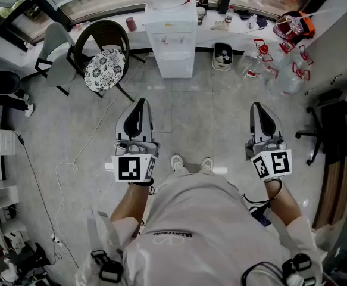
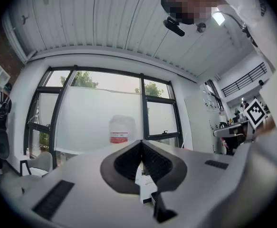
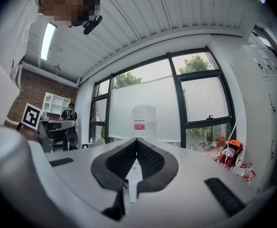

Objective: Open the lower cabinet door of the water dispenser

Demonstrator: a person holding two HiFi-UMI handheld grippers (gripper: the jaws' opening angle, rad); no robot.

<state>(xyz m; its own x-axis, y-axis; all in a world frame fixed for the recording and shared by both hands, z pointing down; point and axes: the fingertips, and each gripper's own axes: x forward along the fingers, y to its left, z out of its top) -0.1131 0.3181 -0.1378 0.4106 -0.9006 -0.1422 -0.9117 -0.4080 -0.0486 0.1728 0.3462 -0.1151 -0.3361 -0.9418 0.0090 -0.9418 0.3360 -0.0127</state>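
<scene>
Water dispenser (image 1: pixel 174 40): white, upright at the far wall under the window, clear bottle with red label (image 3: pixel 144 118) on top; straight ahead of both grippers and well apart from them.
Lower cabinet door (image 1: pixel 176 66): bottom front panel of the dispenser, apparently shut, untouched.
Left hand-held gripper (image 1: pixel 140 103): held roughly level over the floor and aimed toward the dispenser; jaws closed tip to tip, nothing between them, as seen in the left gripper view (image 2: pixel 141 144); marker cube (image 1: pixel 133 168) at the rear, above the wrist.
Right hand-held gripper (image 1: pixel 258 106): beside the left, level, aimed the same way; jaws closed and empty in the right gripper view (image 3: pixel 136 140); marker cube (image 1: pixel 272 163) at the rear.
Wicker chair (image 1: pixel 105 69): dark frame, patterned cushion, left of the dispenser.
Grey chair (image 1: pixel 57 46): further left, beside the wicker chair.
Small bin (image 1: pixel 222 57): on the floor just right of the dispenser.
Empty clear bottles (image 1: pixel 262 70): clustered on the floor, right of the bin.
Black office chair (image 1: pixel 334 130): at the right edge.
Shoes (image 1: pixel 191 162): the person's, on grey floor tiles, between the two grippers.
</scene>
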